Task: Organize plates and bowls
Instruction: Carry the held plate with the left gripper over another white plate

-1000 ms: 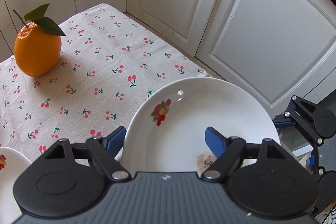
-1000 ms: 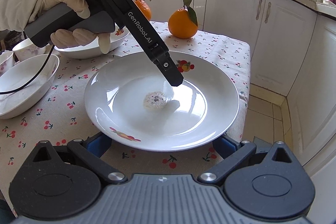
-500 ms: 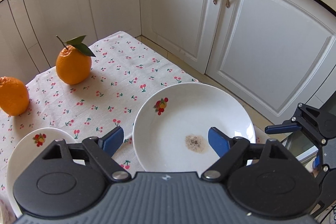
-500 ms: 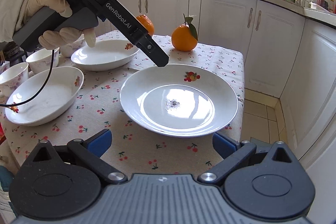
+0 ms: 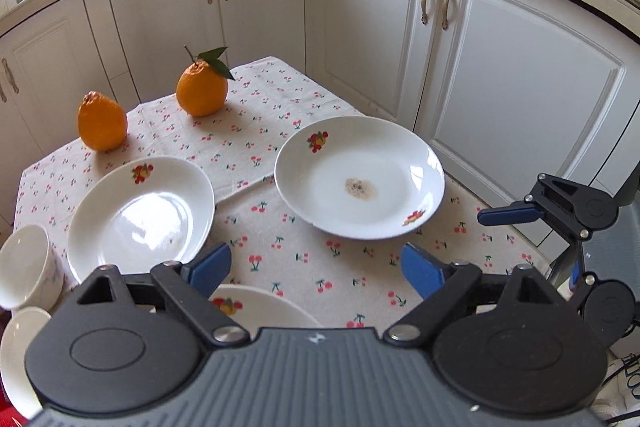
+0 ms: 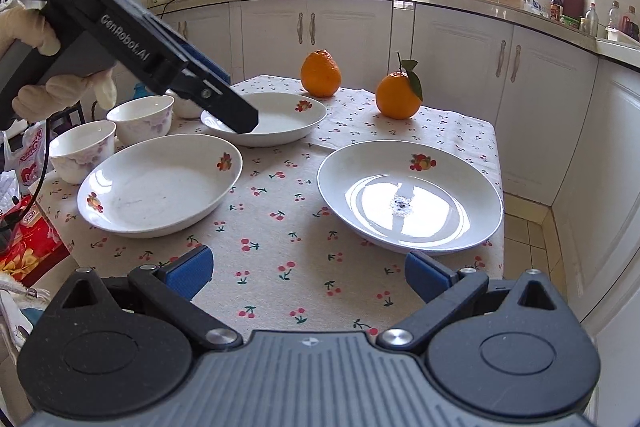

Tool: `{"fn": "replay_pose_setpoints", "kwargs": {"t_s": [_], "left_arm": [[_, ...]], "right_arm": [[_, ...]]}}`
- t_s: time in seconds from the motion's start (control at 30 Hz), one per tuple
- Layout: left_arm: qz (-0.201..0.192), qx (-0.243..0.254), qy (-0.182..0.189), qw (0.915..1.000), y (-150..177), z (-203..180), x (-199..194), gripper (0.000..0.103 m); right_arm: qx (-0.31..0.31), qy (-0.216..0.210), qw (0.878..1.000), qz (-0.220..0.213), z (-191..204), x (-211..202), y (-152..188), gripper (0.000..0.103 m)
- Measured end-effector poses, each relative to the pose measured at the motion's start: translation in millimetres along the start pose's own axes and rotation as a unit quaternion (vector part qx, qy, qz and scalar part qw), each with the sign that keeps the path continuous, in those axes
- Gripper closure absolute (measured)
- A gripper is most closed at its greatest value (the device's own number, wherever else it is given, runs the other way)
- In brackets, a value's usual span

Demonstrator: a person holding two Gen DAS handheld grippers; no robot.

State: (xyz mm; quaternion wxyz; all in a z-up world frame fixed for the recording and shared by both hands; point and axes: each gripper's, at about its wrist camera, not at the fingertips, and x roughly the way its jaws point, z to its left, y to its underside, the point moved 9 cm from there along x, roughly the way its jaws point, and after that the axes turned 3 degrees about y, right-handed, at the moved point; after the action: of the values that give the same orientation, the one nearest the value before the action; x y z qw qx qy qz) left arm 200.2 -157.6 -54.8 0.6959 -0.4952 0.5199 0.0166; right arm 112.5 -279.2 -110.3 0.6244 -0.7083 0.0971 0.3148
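The soiled plate (image 6: 410, 197), marked by a dark speck at its centre, rests on the tabletop (image 6: 288, 259) near the corner that faces the cabinets, and nothing grips it. The left hand-held gripper (image 5: 316, 267) has just been spreading its jaws, with nothing between them, and hangs above the tabletop short of that plate. The right hand-held gripper (image 6: 308, 273) is spread wide too, empty, just short of the soiled plate's near rim. Left of the soiled plate lie two clean plates (image 6: 160, 185), the far one (image 6: 280, 119) partly behind the left tool, with small bowls (image 6: 82, 149) beyond them. This looks like the gap between placements; next, I judge, a plate must be pinched by its rim and stacked, the bowls likewise.
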Motion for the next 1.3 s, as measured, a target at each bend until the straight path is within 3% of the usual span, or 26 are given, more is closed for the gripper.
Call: {"fn": "replay_pose_setpoints", "kwargs": {"t_s": [0.27,0.57,1.07,1.3], "left_arm": [[-0.019,-0.028,-0.052,0.9981,44,16,-28,0.011],[-0.007,-0.07,-0.061,0.9957,82,41,-41,0.011],[-0.006,-0.087,-0.06,0.9944,86,77,-37,0.011],[0.002,-0.09,-0.059,0.9941,84,88,-31,0.011]], "right_arm": [[-0.024,-0.022,0.999,0.01,26,8,2,0.0],[-0.058,-0.075,0.995,0.044,61,34,6,0.0],[-0.093,-0.124,0.983,0.095,102,77,5,0.0],[-0.109,-0.143,0.98,0.082,108,79,4,0.0]]}}
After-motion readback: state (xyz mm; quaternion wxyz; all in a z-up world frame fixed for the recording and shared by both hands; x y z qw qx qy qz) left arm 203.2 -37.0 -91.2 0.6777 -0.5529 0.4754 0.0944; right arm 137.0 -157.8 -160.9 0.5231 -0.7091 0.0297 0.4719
